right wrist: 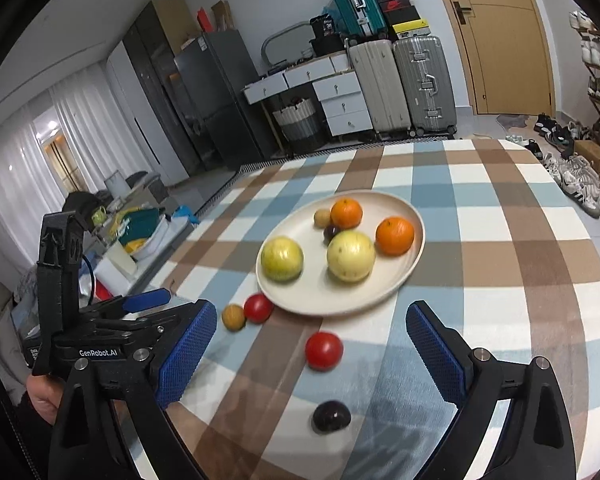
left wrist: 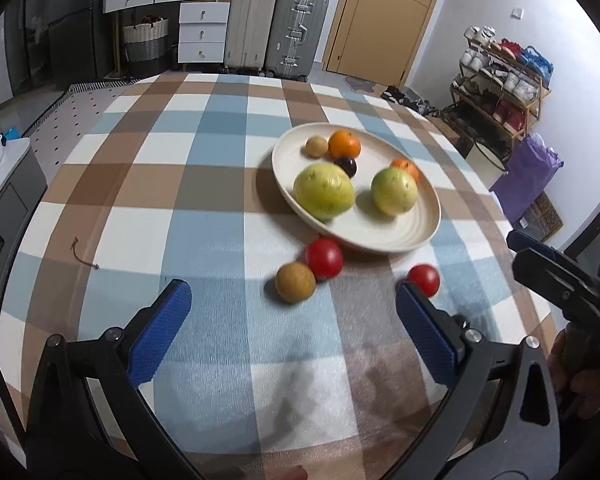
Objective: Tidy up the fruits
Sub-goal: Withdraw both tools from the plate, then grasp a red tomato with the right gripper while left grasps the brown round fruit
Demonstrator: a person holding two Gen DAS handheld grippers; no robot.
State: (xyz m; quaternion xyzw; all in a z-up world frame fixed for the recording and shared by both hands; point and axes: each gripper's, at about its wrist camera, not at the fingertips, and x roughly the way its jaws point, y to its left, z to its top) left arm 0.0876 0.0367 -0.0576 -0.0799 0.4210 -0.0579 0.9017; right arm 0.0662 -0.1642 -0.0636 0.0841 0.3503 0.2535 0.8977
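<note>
Both grippers spread and empty, loose fruit waiting beside the plate (left wrist: 396,236).

My left gripper (left wrist: 292,300) lines up on the brown fruit (left wrist: 295,282); my right gripper (right wrist: 312,332) frames the tomato (right wrist: 324,350). I should straddle each fully, squeeze gently.

Glossy tomato (right wrist: 324,350) on a matt woven checked tablecloth (right wrist: 500,264)
</note>
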